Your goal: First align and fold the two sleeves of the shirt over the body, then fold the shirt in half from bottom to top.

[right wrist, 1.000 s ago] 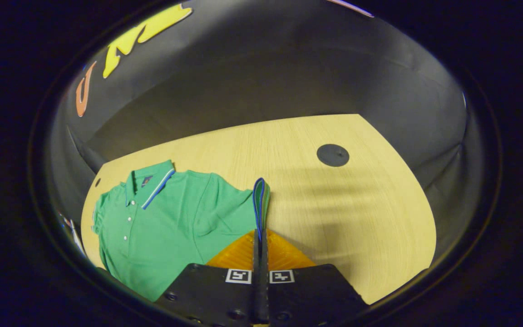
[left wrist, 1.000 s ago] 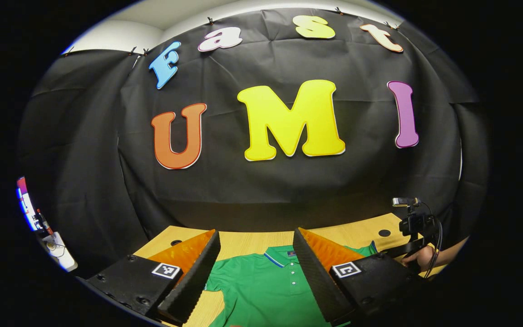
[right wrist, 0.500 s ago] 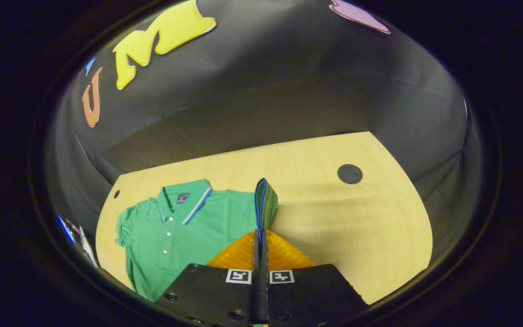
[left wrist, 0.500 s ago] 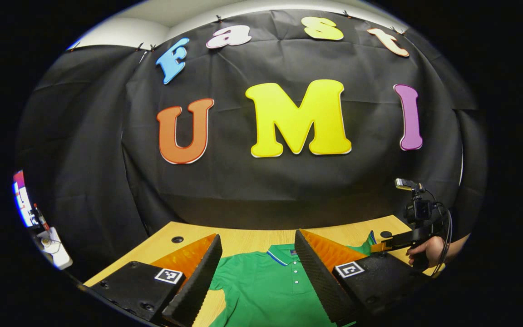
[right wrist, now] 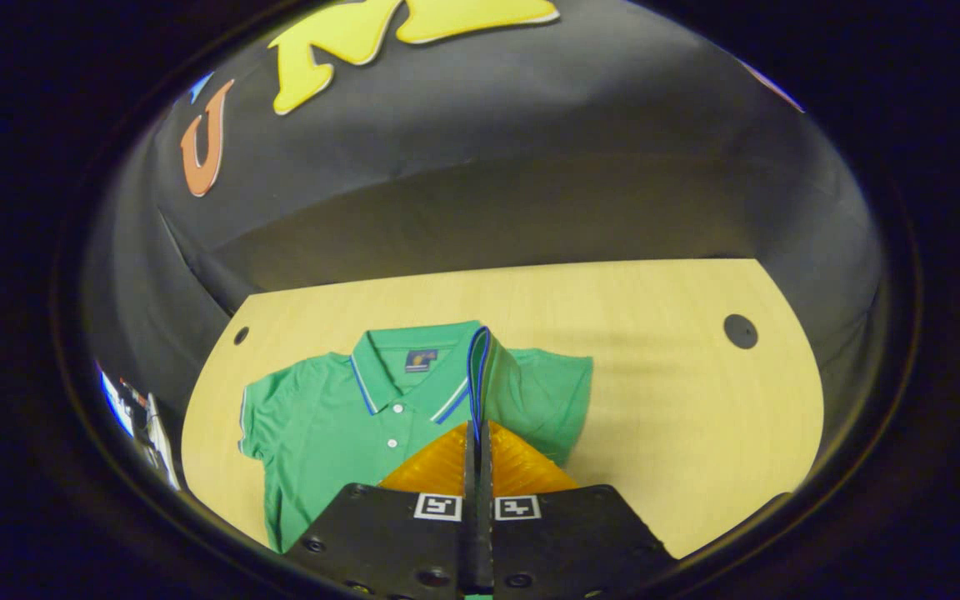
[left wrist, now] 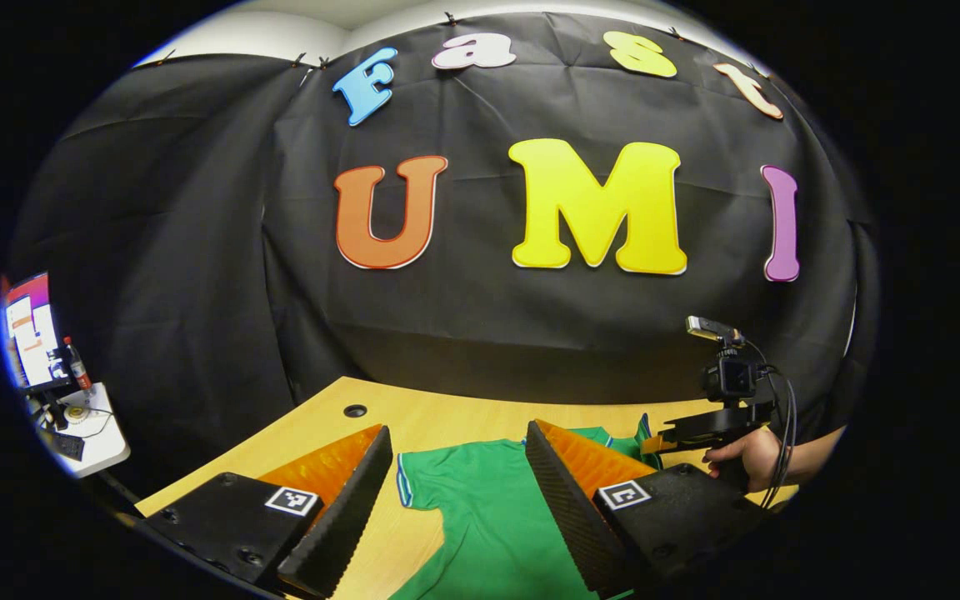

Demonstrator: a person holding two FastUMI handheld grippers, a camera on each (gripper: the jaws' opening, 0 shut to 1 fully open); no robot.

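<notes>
The green shirt (right wrist: pixel 322 417) lies flat on the table (right wrist: pixel 680 417), collar toward the wall. The right gripper (right wrist: pixel 477 433) is closed on a sleeve (right wrist: pixel 480 367) cuff, lifted above the body. The left gripper (left wrist: pixel 455 492) hangs wide open over the shirt, holding nothing.

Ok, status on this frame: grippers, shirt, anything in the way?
Right gripper shut on sleeve cuff, lifted over the shirt. Left gripper open, above the other sleeve. Table bare beside it.
</notes>
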